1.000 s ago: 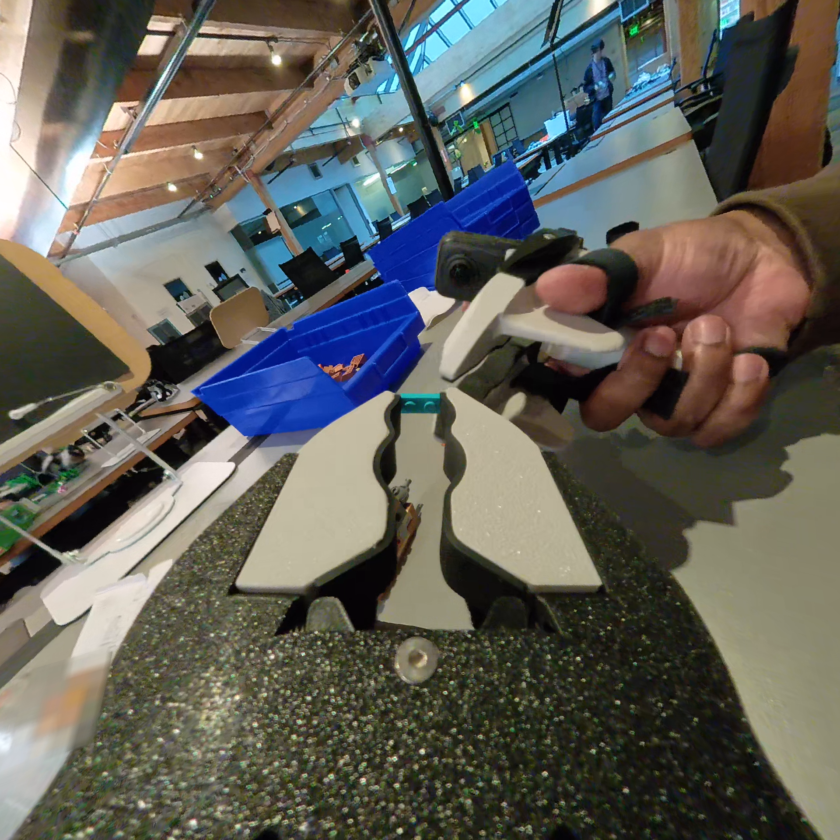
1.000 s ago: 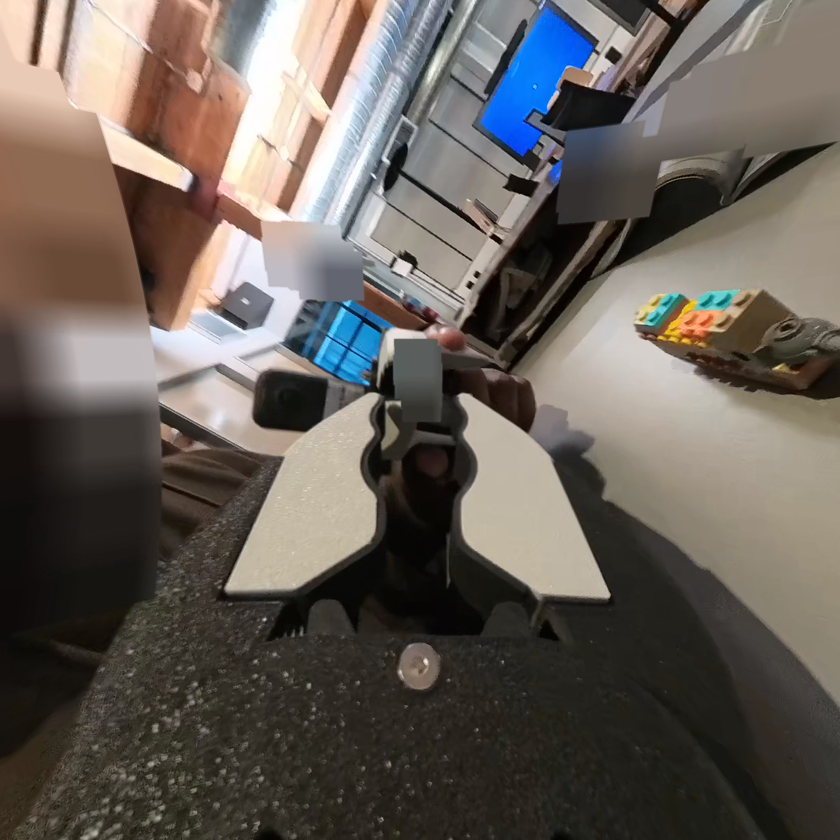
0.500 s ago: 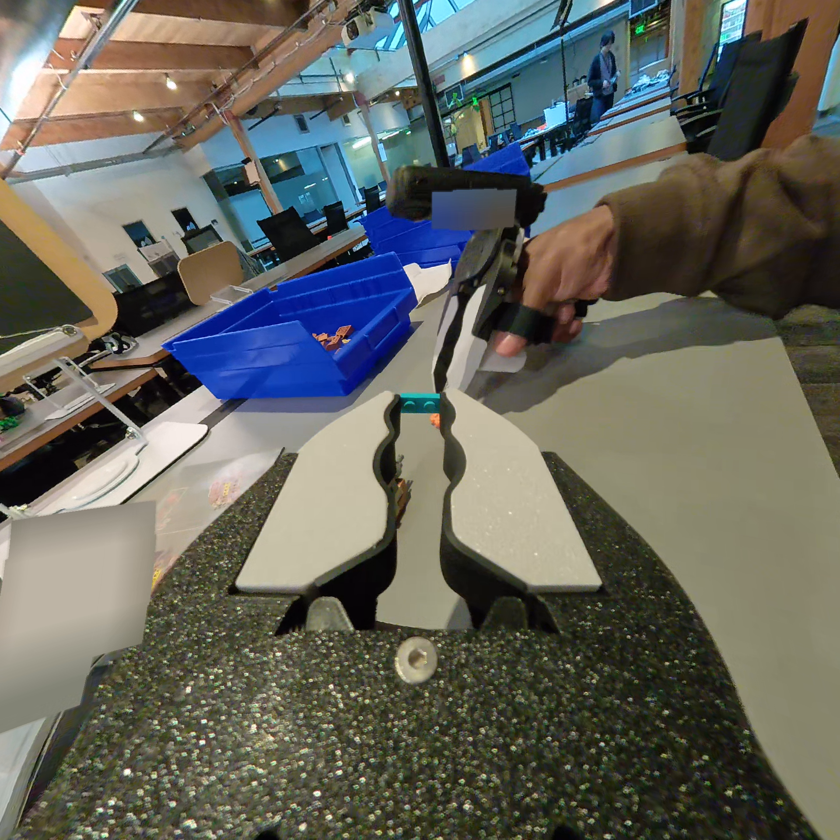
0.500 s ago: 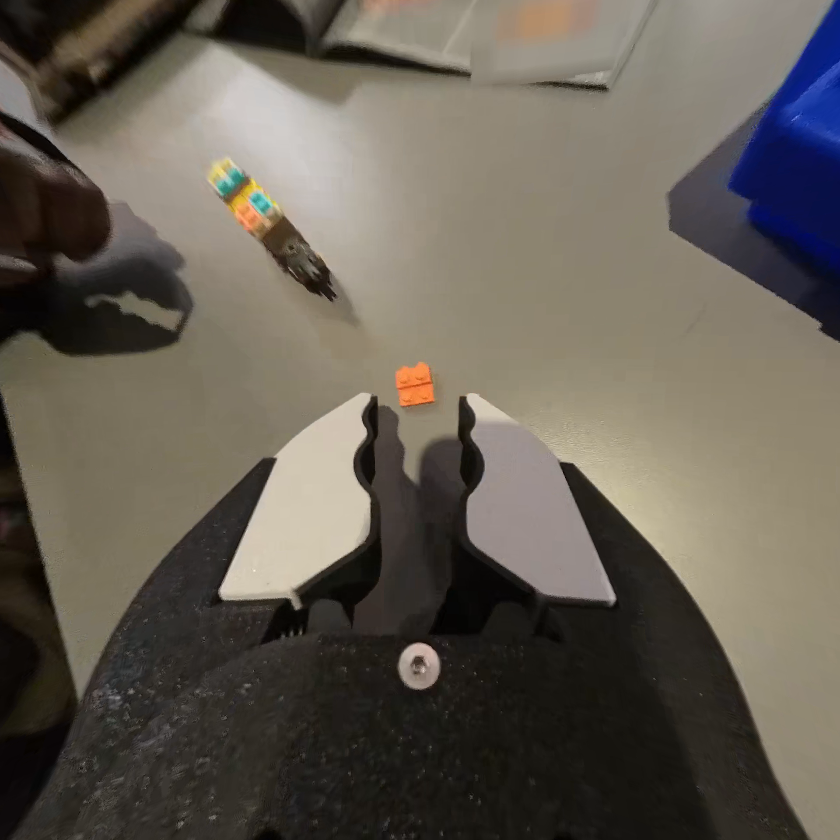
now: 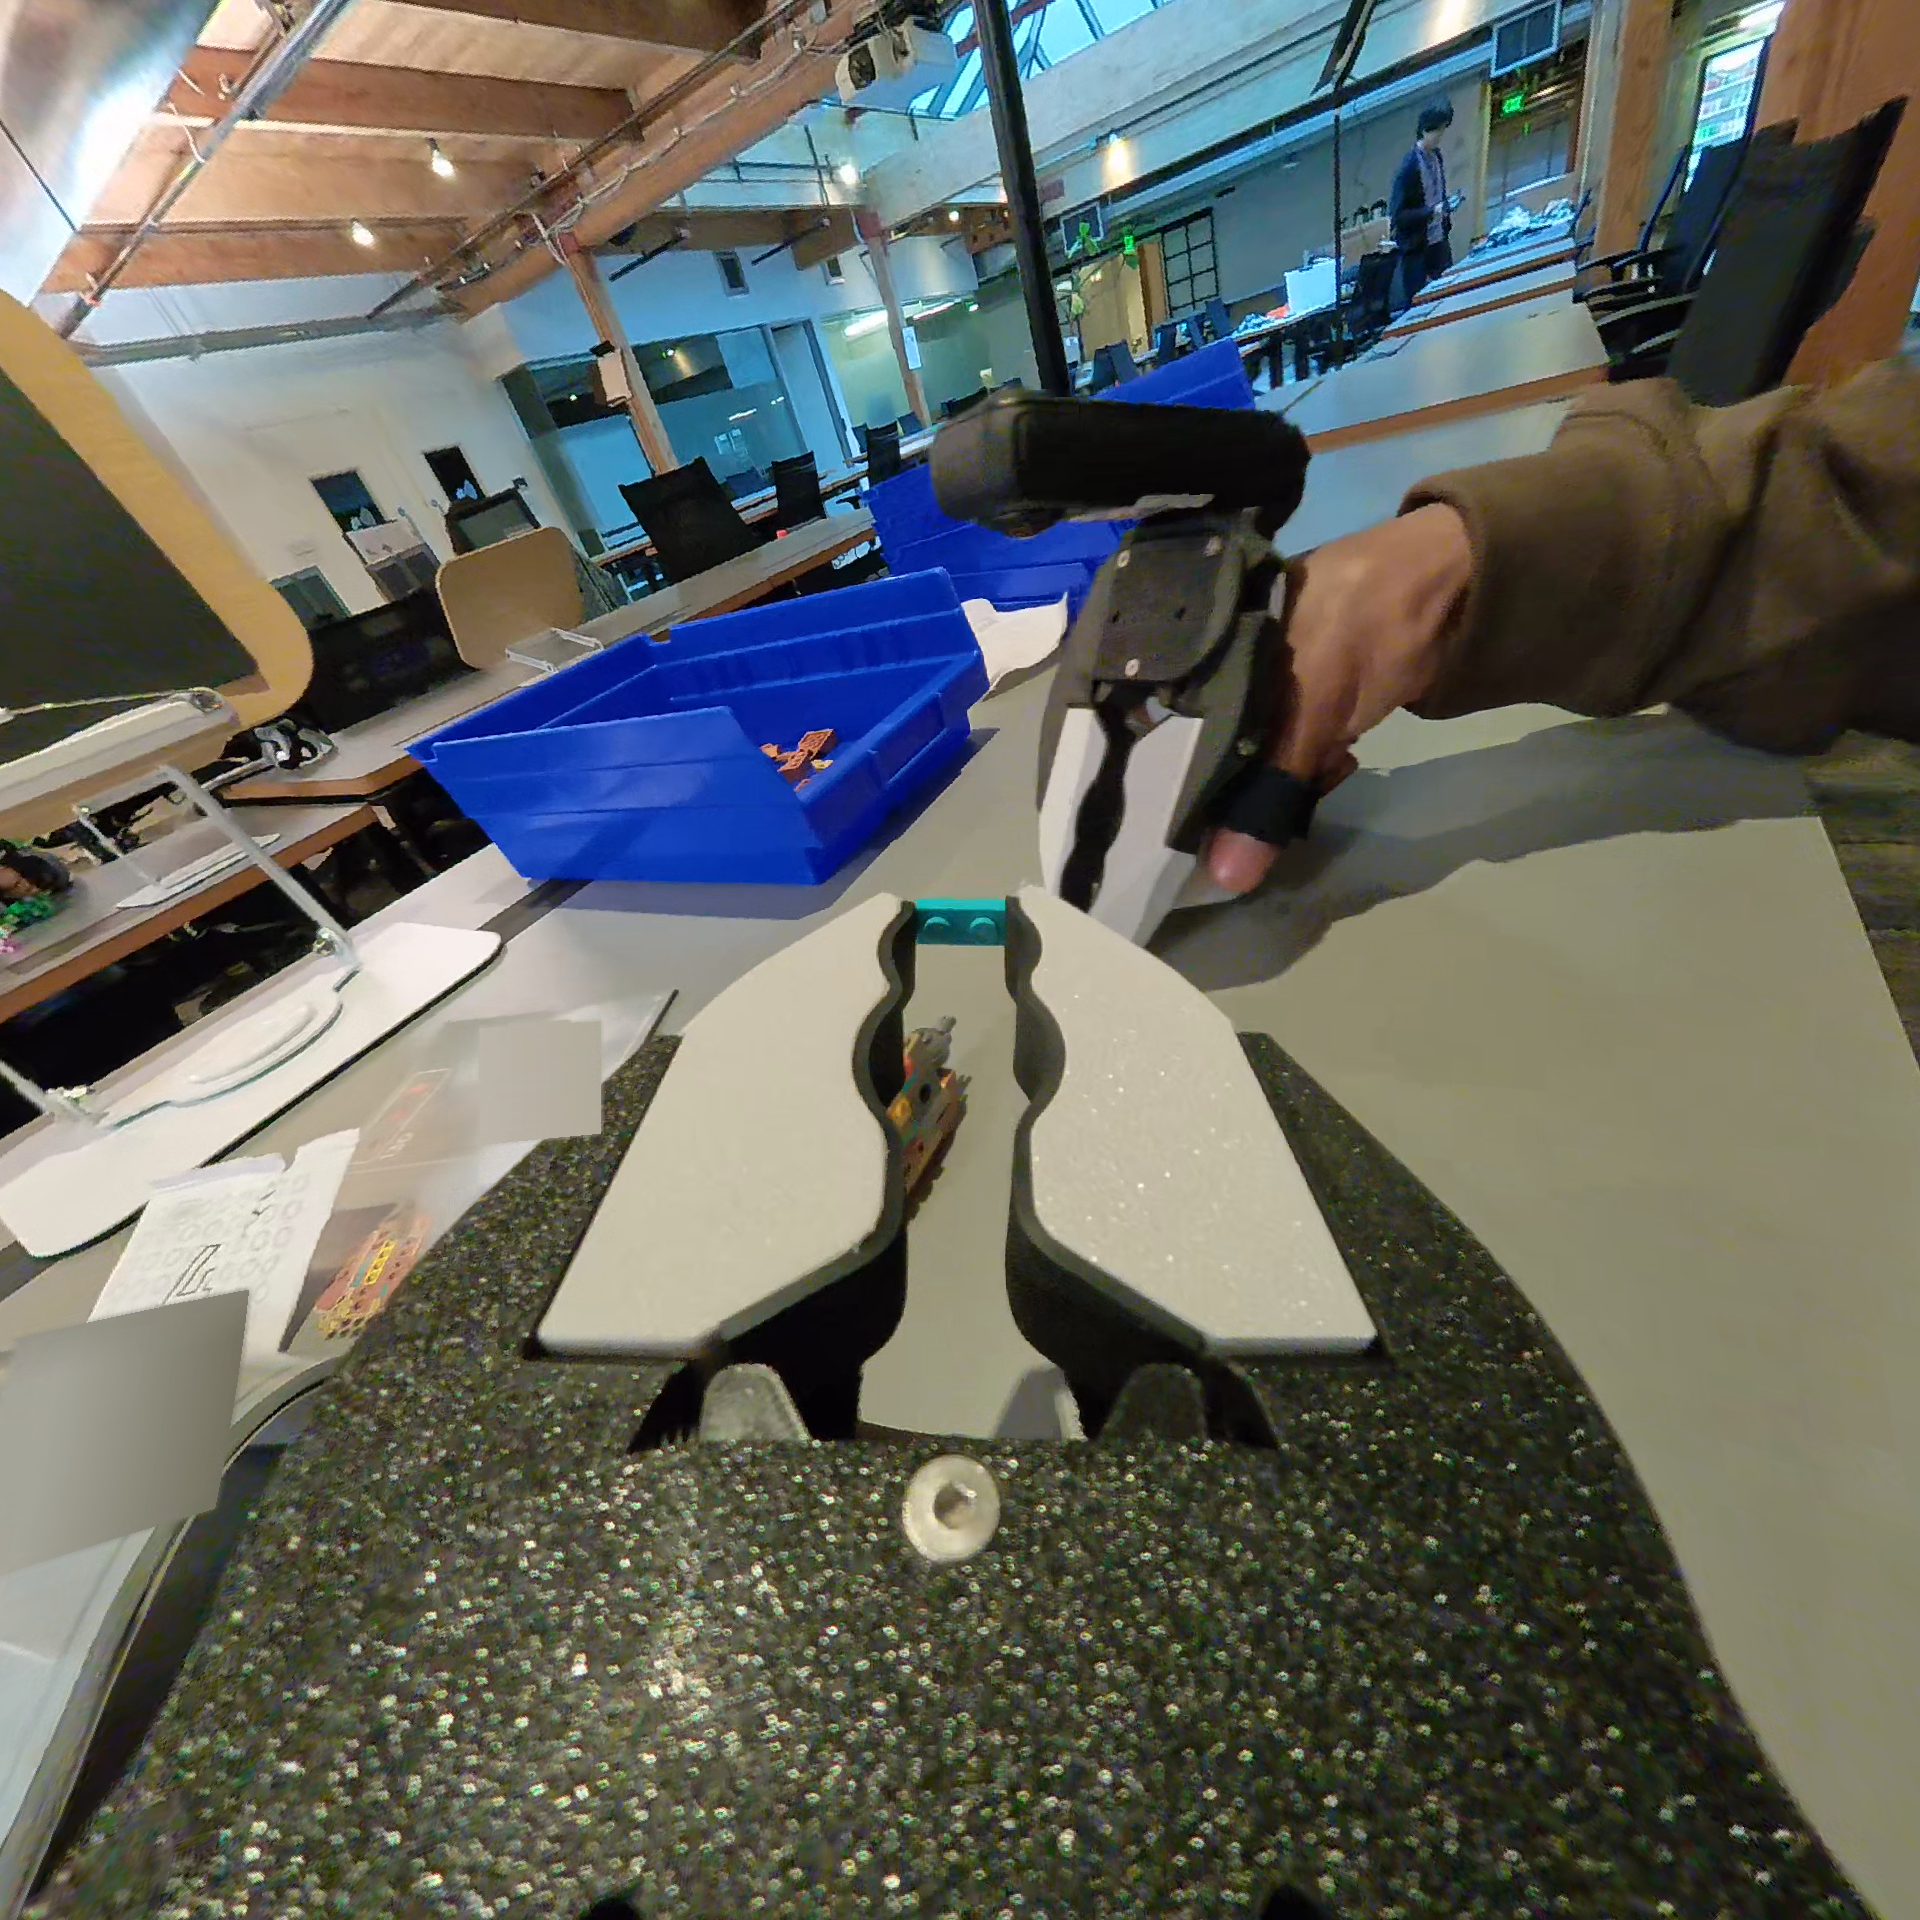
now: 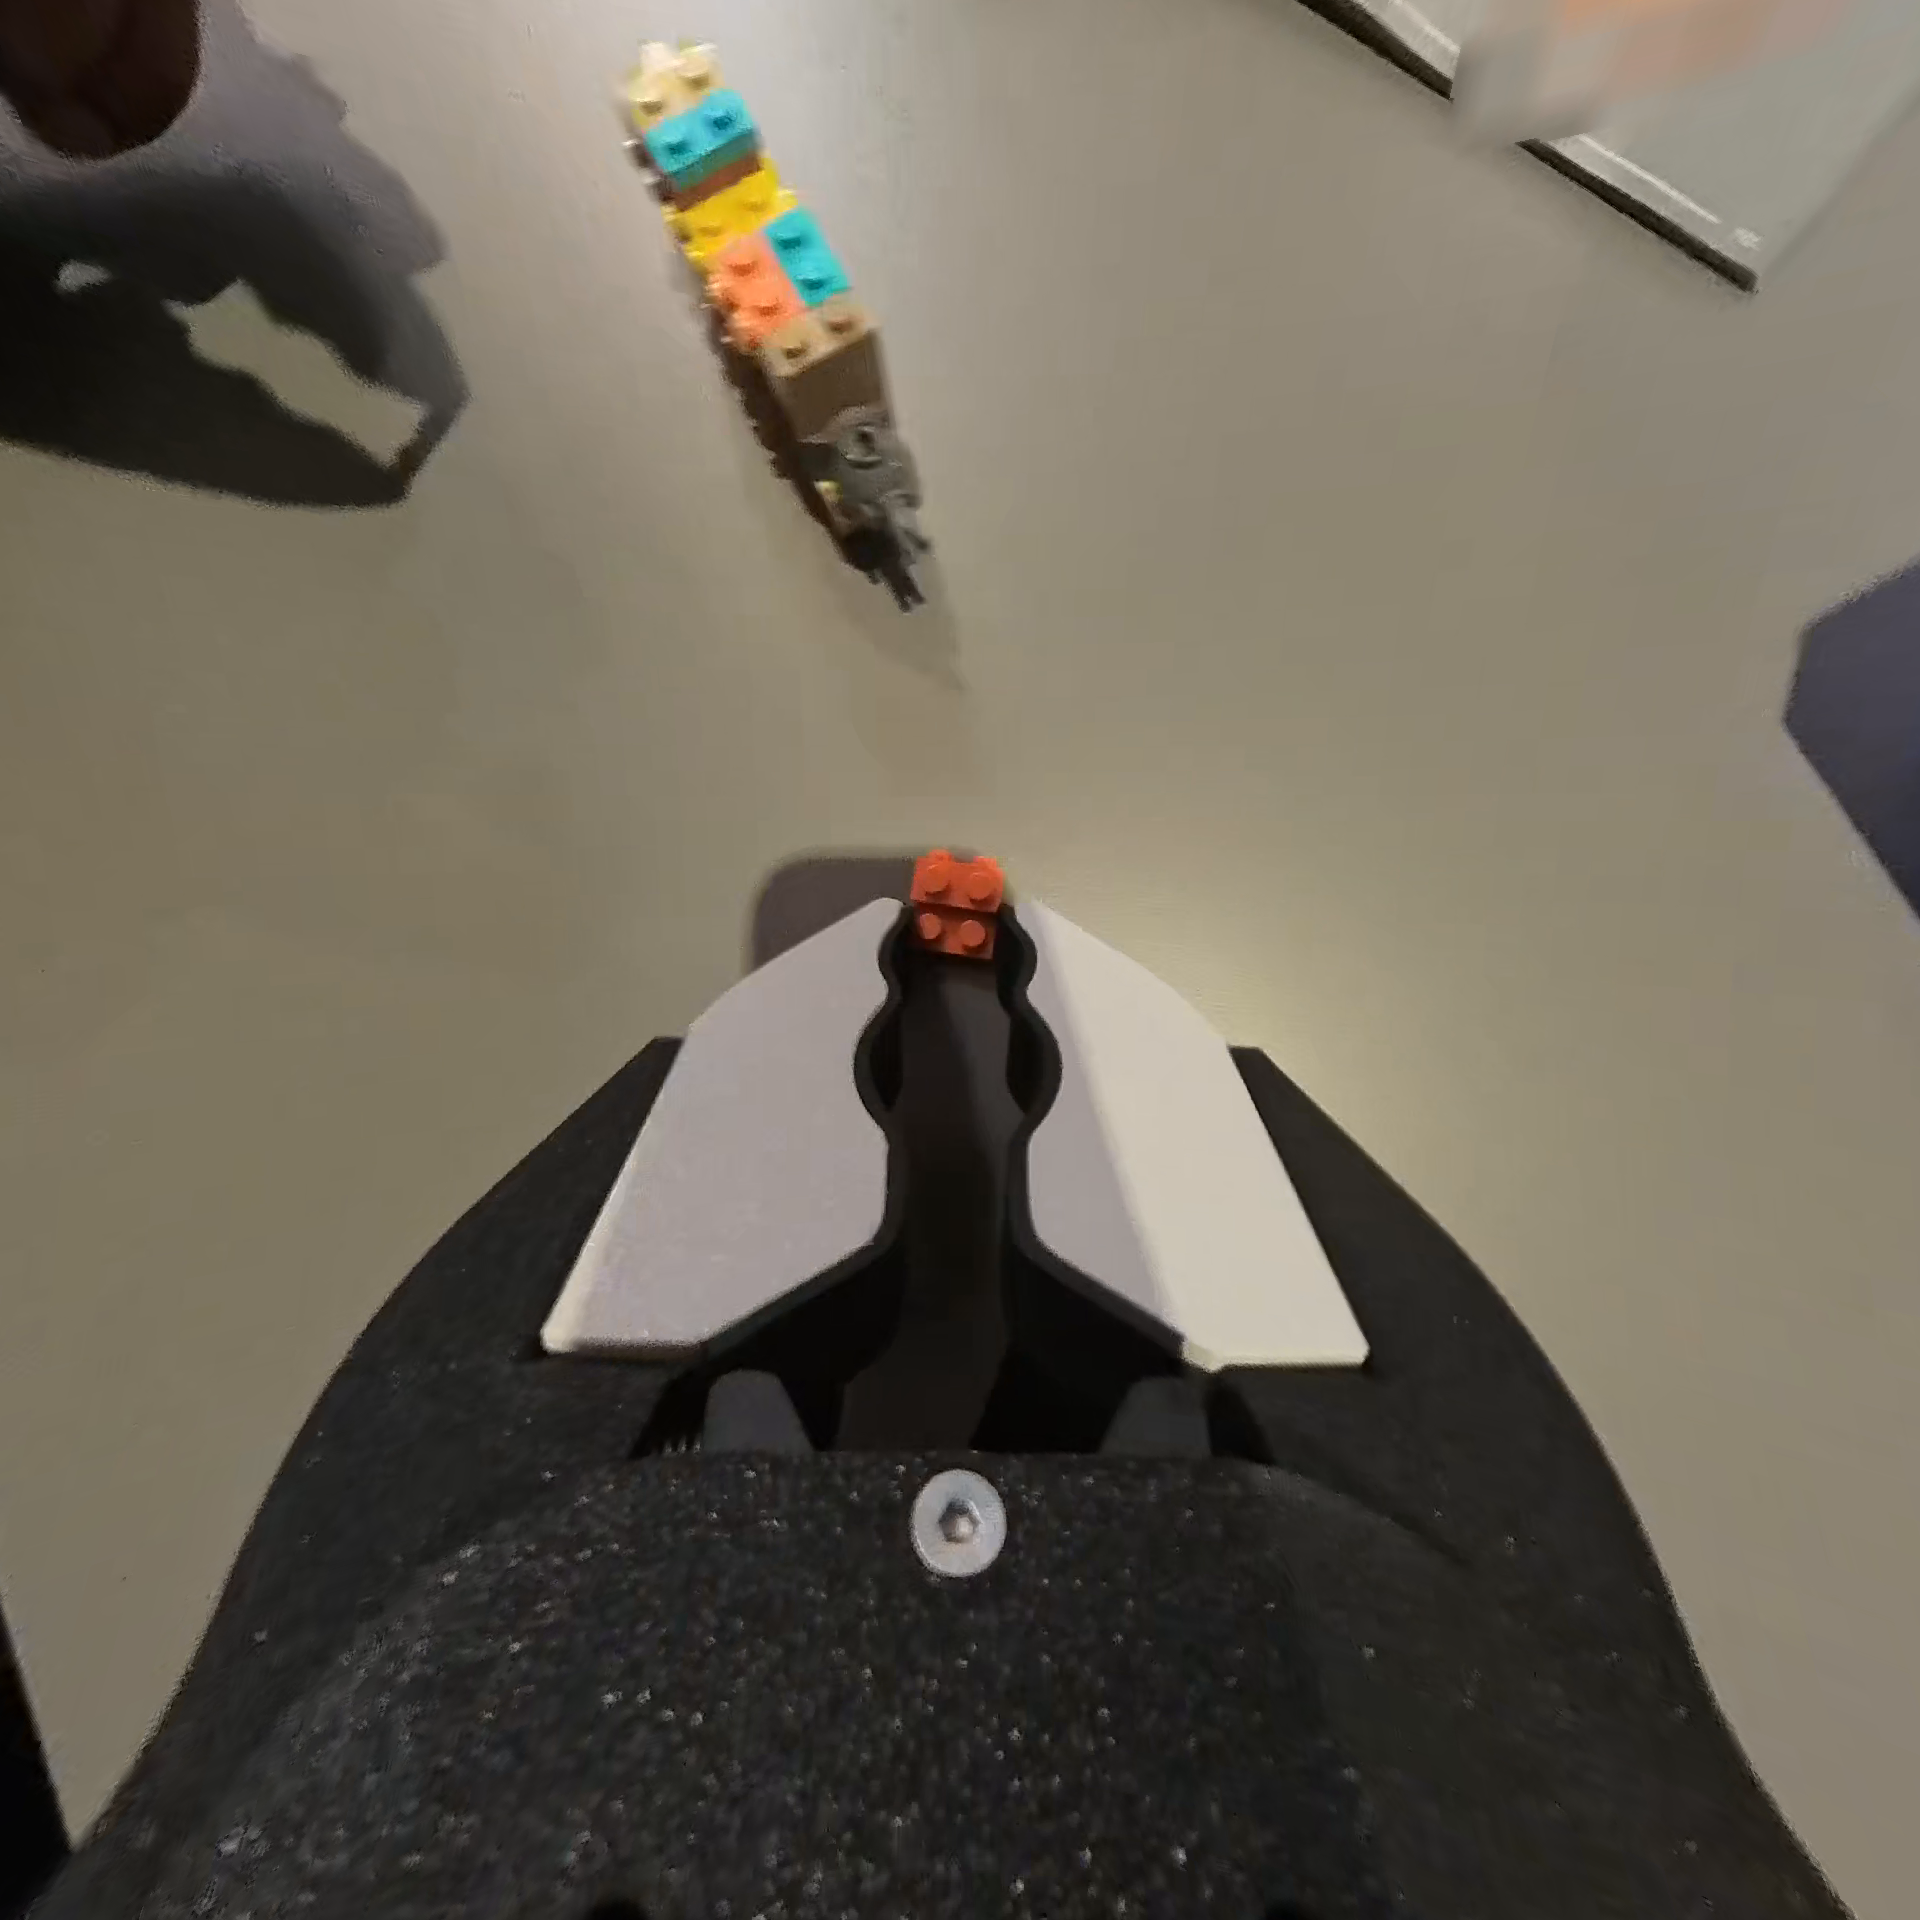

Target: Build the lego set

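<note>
My left gripper is shut on a small teal brick held at its fingertips above the grey table. The part-built lego model, a row of teal, yellow, orange and tan bricks with a dark grey end piece, lies on the table below it and also shows in the right wrist view. My right gripper points down at the table, its jaws closed against a small orange-red brick resting there. The right gripper also shows in the left wrist view, held by a hand.
A blue bin holding a few brown pieces stands at the back left, with more blue bins behind it. An instruction booklet lies at the left and shows top right in the right wrist view. A white stand base sits far left. My hands' fingertips stand some 15 cm from each other.
My right gripper swung down to the table, moved onto the orange-red brick and narrowed its jaws around it. My left gripper kept hold of the teal brick and tilted down slightly.
</note>
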### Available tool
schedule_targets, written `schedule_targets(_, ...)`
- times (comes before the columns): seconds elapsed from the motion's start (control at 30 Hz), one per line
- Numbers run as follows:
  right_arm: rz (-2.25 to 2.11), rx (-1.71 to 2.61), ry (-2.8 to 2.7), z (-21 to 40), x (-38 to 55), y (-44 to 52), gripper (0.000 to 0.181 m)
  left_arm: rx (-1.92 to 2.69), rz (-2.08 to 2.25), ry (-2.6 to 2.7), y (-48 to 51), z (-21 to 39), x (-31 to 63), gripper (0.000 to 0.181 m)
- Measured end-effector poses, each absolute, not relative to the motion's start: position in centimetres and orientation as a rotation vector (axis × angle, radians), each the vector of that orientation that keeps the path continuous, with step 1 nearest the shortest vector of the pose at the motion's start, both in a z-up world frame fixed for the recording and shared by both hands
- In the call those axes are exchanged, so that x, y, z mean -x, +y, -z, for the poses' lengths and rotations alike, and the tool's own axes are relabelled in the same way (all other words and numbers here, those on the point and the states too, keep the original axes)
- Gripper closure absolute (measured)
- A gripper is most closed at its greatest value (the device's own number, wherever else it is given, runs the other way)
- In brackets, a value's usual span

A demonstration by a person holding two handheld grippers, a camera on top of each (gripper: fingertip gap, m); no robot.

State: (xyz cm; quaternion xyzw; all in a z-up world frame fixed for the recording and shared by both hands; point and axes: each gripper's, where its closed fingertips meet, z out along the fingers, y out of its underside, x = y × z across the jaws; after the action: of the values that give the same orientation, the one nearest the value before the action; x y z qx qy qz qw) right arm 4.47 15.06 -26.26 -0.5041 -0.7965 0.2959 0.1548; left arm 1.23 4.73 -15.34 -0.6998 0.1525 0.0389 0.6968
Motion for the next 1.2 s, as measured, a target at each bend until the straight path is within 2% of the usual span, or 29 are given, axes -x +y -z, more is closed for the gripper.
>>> schedule_targets(0.23,-1.091,1.257,-2.448,25.5,-4.6,5.4,0.167,1.632,-0.031,0.417,3.2,16.4,-1.5,0.165)
schedule_targets(0.47,-1.119,1.046,-2.61,25.9,-2.2,-1.4,0.166,1.801,0.043,0.508,-0.4,18.6,-0.8,0.165)
schedule_targets(0.57,-1.118,1.026,-2.606,26.0,-1.7,-1.9,0.164,1.865,0.077,0.51,-1.7,19.6,-0.4,0.165)
schedule_targets(0.67,-1.169,1.033,-2.579,25.5,-1.8,-1.6,0.152,1.925,0.107,0.516,-2.4,20.8,-0.4,0.165)
schedule_targets(0.8,-1.22,1.002,-2.534,24.8,-2.4,-0.5,0.146,1.986,0.141,0.563,-2.0,21.7,-1.1,0.165)
schedule_targets(1.2,-1.679,0.981,-2.295,20.5,-3.7,3.0,0.16,2.359,0.126,0.932,-0.9,24.7,-2.3,0.165)
